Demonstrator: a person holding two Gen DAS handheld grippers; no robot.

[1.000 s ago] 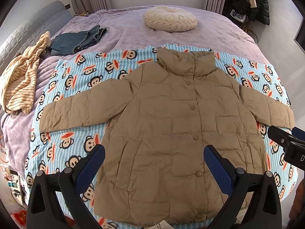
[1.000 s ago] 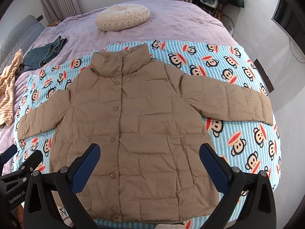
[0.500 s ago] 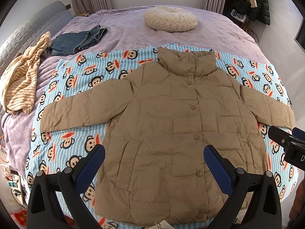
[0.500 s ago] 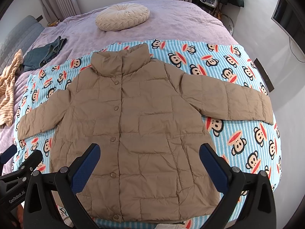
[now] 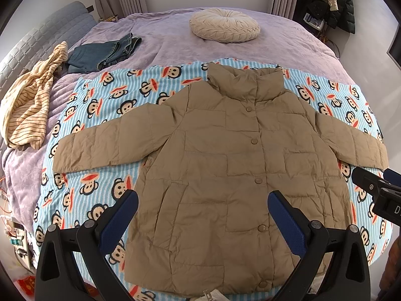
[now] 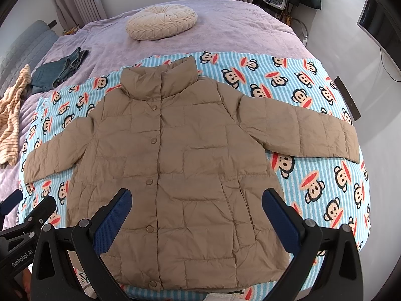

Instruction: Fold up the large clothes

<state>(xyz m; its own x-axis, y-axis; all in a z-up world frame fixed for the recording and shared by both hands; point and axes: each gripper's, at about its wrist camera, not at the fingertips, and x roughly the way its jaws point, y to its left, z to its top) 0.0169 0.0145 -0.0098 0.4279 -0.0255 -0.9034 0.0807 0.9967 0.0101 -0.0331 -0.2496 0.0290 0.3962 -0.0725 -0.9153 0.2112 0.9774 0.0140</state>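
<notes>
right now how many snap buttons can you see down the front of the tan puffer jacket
5, in a line down the tan quilted puffer jacket: below the collar, chest, middle, lower, hem. The collar may hide more.

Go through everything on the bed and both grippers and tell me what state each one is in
Jacket: spread flat, buttoned, sleeves out, unfolded.
Monkey blanket: spread flat under the jacket.
Jeans: loosely folded.
Striped garment: crumpled.
Round cushion: lying flat.
Left gripper: open, empty.
Right gripper: open, empty.

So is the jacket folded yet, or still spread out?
Spread out. The jacket lies flat on the blanket, snapped shut, both sleeves stretched sideways.
</notes>
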